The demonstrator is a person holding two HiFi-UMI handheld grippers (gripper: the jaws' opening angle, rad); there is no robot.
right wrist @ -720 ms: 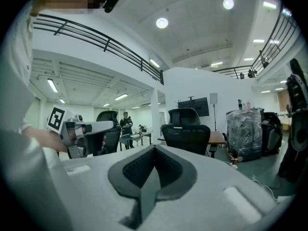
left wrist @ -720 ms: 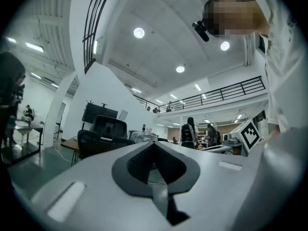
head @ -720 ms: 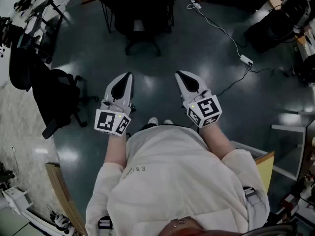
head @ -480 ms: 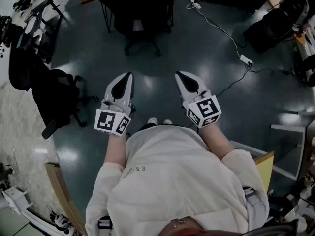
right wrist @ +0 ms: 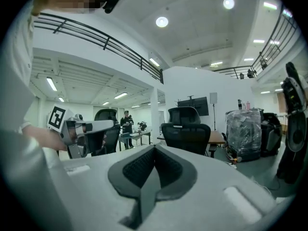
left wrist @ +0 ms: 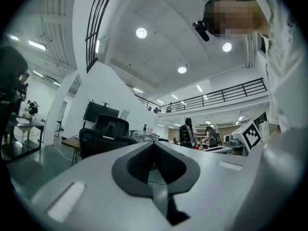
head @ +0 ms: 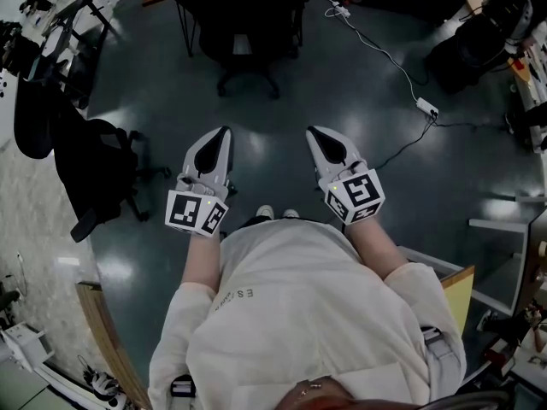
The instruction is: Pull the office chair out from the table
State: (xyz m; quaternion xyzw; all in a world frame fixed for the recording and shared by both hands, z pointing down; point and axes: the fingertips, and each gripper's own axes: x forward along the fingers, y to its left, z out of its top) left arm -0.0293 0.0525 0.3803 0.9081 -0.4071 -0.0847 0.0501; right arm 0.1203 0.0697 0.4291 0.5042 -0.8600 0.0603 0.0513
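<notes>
The office chair point(head: 244, 24) sits far ahead, tucked at the table point(right wrist: 217, 137), well apart from both grippers; the left gripper point(head: 225, 130) and right gripper point(head: 309, 130) are closed and empty. Approach, grip and pull all seem to remain.

We are in a large open-plan office or lab hall: a black high-backed office chair point(right wrist: 186, 129) sits at a brown wooden desk point(right wrist: 216, 137) with a black flat screen point(right wrist: 193, 106) behind it. We see a glossy dark grey floor point(head: 342, 135) crossed by the cable of a white power strip point(head: 427, 105), and a black-railed mezzanine point(left wrist: 216, 96) under round ceiling lights point(left wrist: 141, 32).
</notes>
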